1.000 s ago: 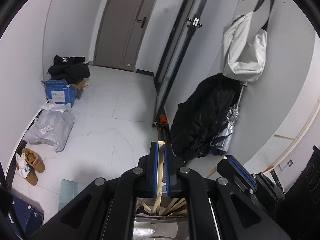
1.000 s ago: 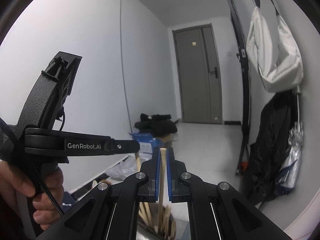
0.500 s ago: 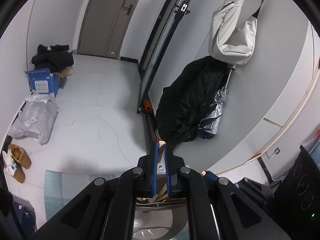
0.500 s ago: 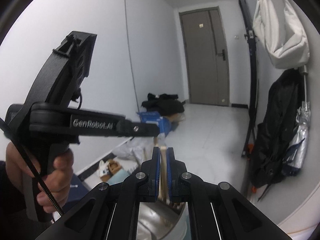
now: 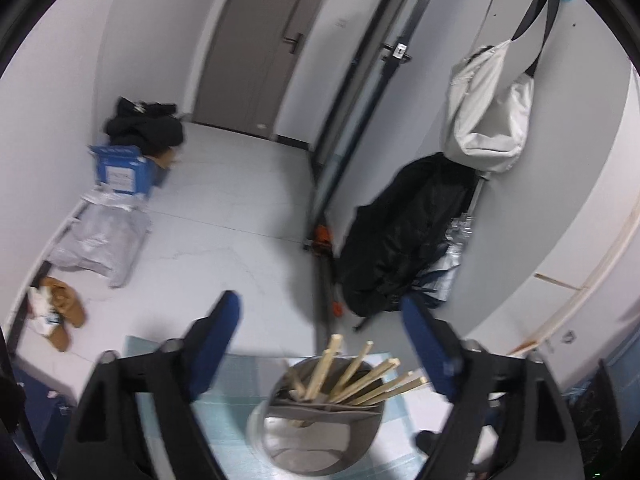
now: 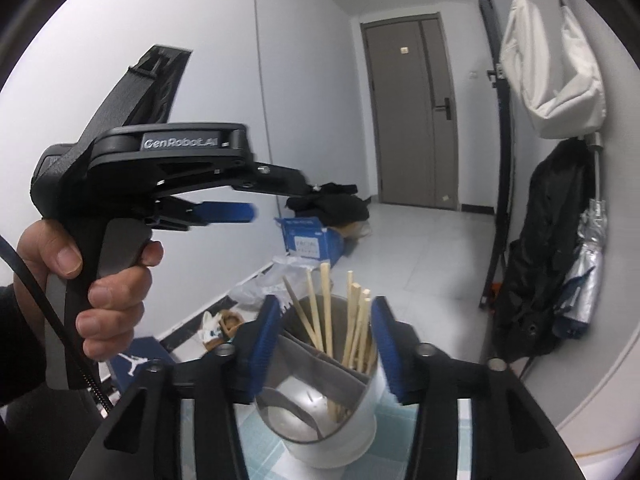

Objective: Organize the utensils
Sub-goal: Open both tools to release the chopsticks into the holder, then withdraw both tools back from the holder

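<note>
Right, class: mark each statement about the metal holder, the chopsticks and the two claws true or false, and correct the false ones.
1. The chopsticks stand in the metal holder. True.
2. The holder has no divider. False: a grey partition splits it, and the chopsticks share one compartment.
3. The right claw clamps a chopstick. False: its jaws are opening and nothing is pressed between them.
4. The left claw has its jaws apart, gripping nothing. True.
5. A white bag hangs on the wall. True.
6. The door at the end of the hallway stands open. False: it is shut.
</note>
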### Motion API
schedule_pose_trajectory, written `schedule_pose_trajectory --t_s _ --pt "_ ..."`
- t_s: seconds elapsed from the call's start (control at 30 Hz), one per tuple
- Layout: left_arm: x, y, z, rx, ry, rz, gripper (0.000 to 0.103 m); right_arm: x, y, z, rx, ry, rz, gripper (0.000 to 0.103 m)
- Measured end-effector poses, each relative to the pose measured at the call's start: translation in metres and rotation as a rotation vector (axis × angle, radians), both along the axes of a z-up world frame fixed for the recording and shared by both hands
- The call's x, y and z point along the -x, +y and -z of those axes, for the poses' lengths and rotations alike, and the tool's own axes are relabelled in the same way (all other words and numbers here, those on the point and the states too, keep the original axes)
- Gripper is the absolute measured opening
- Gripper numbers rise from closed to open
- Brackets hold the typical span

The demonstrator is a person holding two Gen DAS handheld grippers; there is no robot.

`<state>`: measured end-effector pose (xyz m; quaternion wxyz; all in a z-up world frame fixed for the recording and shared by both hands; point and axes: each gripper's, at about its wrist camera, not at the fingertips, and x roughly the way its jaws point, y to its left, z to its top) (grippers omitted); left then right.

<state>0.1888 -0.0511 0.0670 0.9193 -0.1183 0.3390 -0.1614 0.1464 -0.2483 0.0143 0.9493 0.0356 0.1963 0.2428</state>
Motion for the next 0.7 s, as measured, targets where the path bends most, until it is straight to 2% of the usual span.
schedule_pose_trajectory --t_s 0.07,0.13,0.27,0.5,0.7 --pt "0.008 0.000 -0.007 -0.039 -0.018 -0.030 0.087 0.007 -0.005 -0.004 -0.001 -0.008 0.020 0.057" --pt "0.017 0.000 -0.012 -0.075 -0.038 -0.063 0.094 0.013 -0.010 -0.009 0.003 -0.017 0.040 0.063" --pt "0.037 0.004 -0.023 -0.098 -0.092 -0.136 0.101 0.024 -0.022 -0.022 -0.016 -0.032 0.070 0.075" --pt "0.072 0.008 -0.036 -0.159 -0.203 -0.256 0.102 0.041 -0.030 -0.044 -0.019 -0.066 0.122 0.092" --pt "0.098 0.013 -0.034 -0.185 -0.224 -0.277 0.102 0.052 -0.033 -0.049 -0.030 -0.036 0.154 0.103"
